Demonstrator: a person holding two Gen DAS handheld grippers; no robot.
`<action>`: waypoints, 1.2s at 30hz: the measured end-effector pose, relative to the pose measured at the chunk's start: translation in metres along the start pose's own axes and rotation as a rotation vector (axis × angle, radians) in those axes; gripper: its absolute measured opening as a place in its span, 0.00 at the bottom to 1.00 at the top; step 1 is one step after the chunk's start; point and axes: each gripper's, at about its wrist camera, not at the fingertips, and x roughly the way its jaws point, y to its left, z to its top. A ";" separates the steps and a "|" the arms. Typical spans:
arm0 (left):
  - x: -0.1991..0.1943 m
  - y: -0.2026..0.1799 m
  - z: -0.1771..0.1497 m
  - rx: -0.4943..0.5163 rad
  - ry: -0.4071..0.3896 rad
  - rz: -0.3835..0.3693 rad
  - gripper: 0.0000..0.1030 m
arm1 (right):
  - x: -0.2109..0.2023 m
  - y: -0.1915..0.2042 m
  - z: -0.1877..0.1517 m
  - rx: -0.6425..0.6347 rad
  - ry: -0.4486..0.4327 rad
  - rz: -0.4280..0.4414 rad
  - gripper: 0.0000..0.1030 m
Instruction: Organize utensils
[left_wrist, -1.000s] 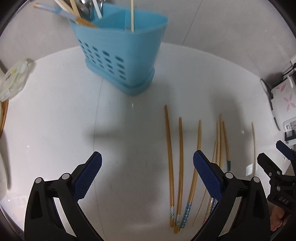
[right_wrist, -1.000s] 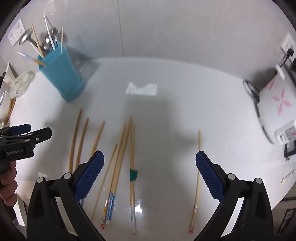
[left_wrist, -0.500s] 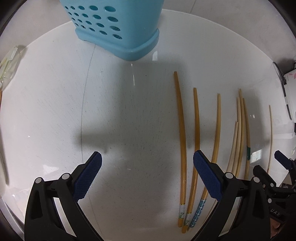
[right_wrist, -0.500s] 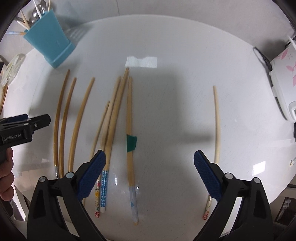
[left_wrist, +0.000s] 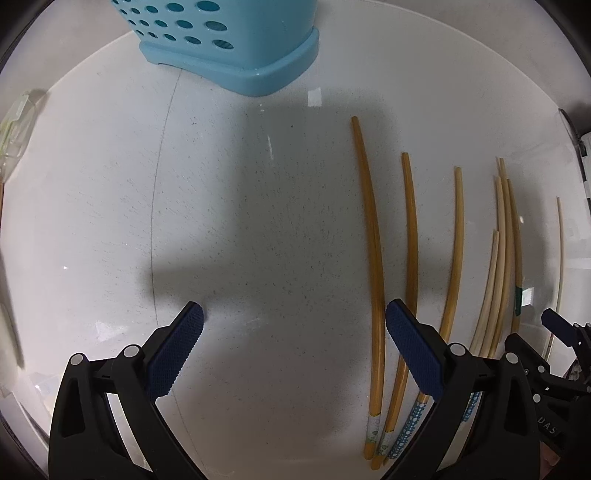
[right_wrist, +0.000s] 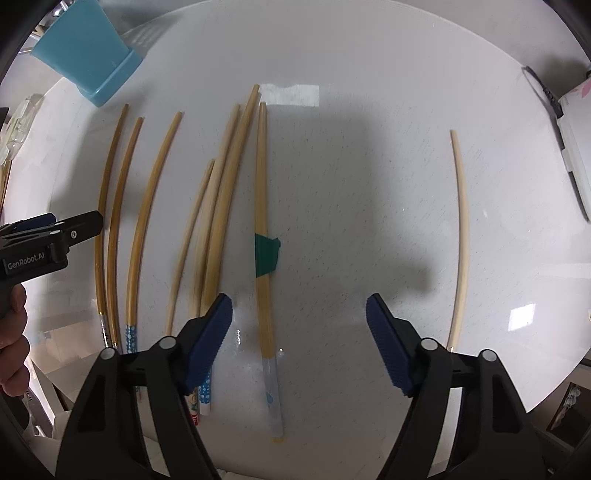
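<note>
White speckled worktop (right_wrist: 369, 177) fills both views, with a pale wall behind it at the top of the frames. Eight chopsticks lie on it in the right wrist view, all running roughly top to bottom: three darker bamboo ones (right_wrist: 110, 206) at the left, a bunch of three paler ones (right_wrist: 218, 206) touching each other left of centre, one with a green band (right_wrist: 264, 236) at the centre, and a single pale chopstick (right_wrist: 461, 229) well apart at the right. One blue perforated utensil holder (left_wrist: 236, 40) stands at the top of the left wrist view and in the upper left corner of the right wrist view.

Jaws of the right gripper (right_wrist: 299, 332) are closing, with the green-banded chopstick between them but untouched. Jaws of the left gripper (left_wrist: 293, 343) stand spread over bare worktop, the leftmost dark chopstick (left_wrist: 373, 258) running just inside the right pad. One white appliance (right_wrist: 576, 122) sits at the right edge.
</note>
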 end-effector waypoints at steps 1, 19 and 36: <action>0.001 0.001 0.000 -0.001 0.002 0.003 0.94 | 0.000 0.003 0.002 0.002 0.007 0.003 0.64; -0.018 -0.007 0.015 -0.004 0.051 0.013 0.52 | 0.005 0.008 0.014 0.008 0.056 -0.013 0.09; -0.029 0.000 0.017 -0.010 0.045 0.016 0.06 | 0.006 0.002 0.012 0.037 0.048 -0.016 0.06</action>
